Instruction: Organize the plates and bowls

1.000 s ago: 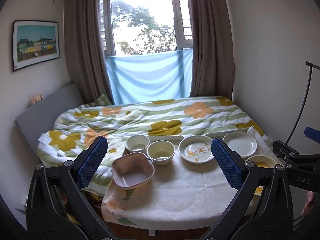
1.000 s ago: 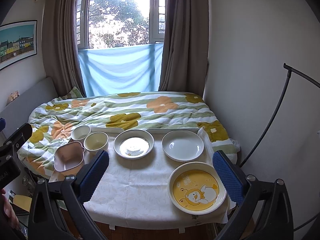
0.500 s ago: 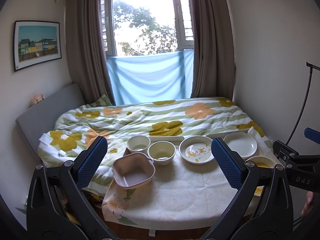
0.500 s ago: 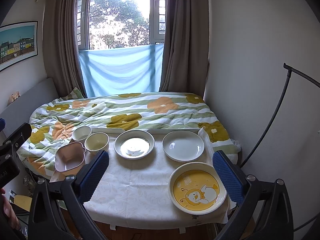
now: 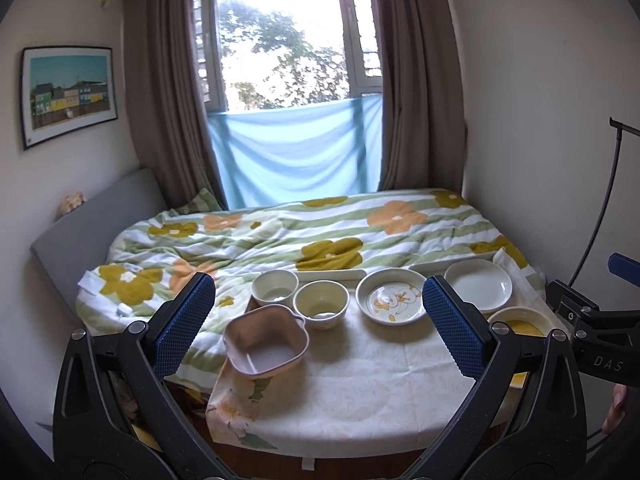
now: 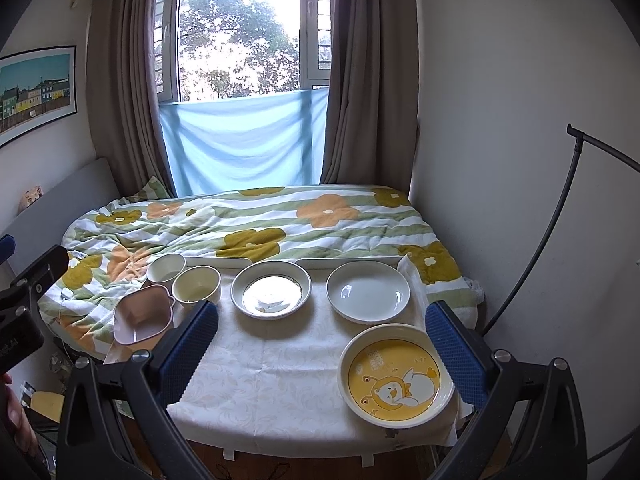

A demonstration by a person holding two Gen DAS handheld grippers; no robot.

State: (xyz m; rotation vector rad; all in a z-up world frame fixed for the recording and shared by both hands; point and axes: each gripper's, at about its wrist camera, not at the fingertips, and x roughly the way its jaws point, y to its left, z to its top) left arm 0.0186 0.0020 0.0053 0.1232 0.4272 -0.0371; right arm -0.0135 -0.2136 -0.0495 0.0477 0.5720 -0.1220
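Both pairs of jaws stand wide apart with nothing between them: our left gripper (image 5: 318, 320) and our right gripper (image 6: 320, 344) hang above the near edge of the surface (image 6: 280, 380), which carries a pale patterned cloth.

From the left wrist we see the pink square bowl (image 5: 265, 346) closest, at the near left corner, with a cream bowl (image 5: 321, 304) just beyond it and a white bowl (image 5: 275, 287) beside that, further left. A duck-print dish (image 5: 391, 296) sits to their right, then a plain white plate (image 5: 478, 285). Only a sliver of the yellow plate (image 5: 520, 320) shows there, cut off by our blue finger pad and by the right gripper's black frame at the edge.

From the right wrist the yellow plate (image 6: 396, 380) lies whole at the near right corner, cartoon duck clear, just nearer than the white plate (image 6: 368, 291). Glare hides the print in the duck-print dish (image 6: 271, 289) here. The three bowls (image 6: 196, 284) cluster at the far left, beside the flowered quilt (image 6: 260, 228) on the bed beyond.
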